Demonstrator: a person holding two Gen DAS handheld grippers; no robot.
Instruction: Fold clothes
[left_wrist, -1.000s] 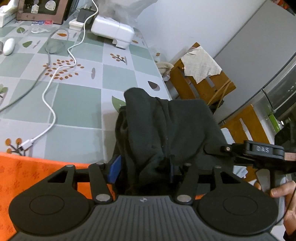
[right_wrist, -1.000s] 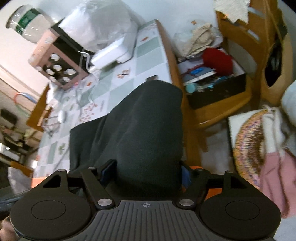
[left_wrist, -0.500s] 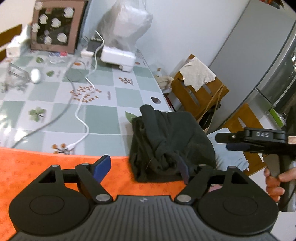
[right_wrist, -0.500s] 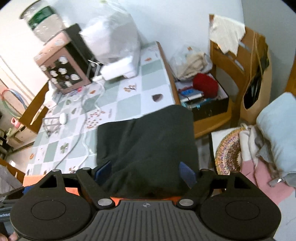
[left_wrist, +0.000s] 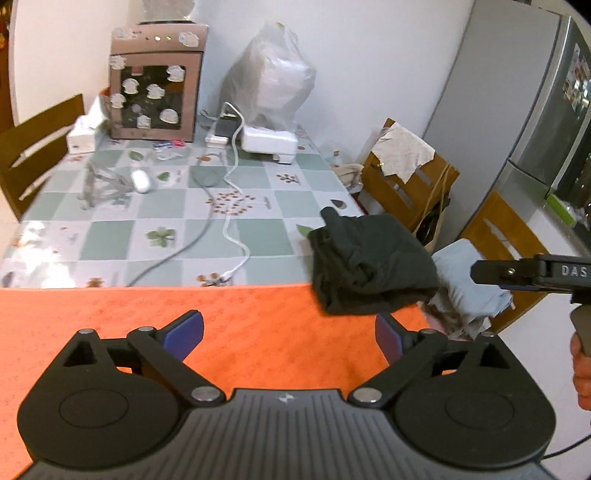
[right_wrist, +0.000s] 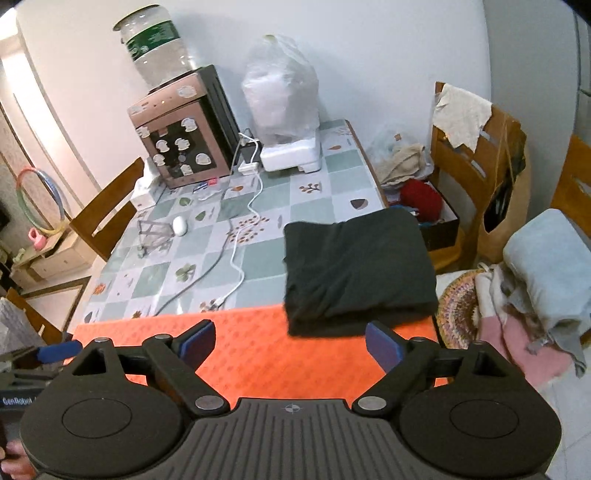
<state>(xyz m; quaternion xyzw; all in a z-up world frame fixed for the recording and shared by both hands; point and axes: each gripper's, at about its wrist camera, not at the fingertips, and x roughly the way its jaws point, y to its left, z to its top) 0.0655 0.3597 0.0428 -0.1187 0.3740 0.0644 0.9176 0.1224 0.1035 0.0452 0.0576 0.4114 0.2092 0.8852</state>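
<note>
Folded black garment (right_wrist: 356, 267): 1. Orange mat (right_wrist: 258, 350): 1. Grippers: 2, left (left_wrist: 288, 334), right (right_wrist: 288, 341). Wooden chairs: 3 in left view. Cables on table: 2, white (left_wrist: 236, 221), grey (left_wrist: 177, 254). Water dispenser (right_wrist: 181, 144): 1. White mouse (right_wrist: 179, 225): 1.

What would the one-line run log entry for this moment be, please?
left gripper: open, empty | right gripper: open, empty | black garment: folded, at table corner, partly on orange mat
</note>
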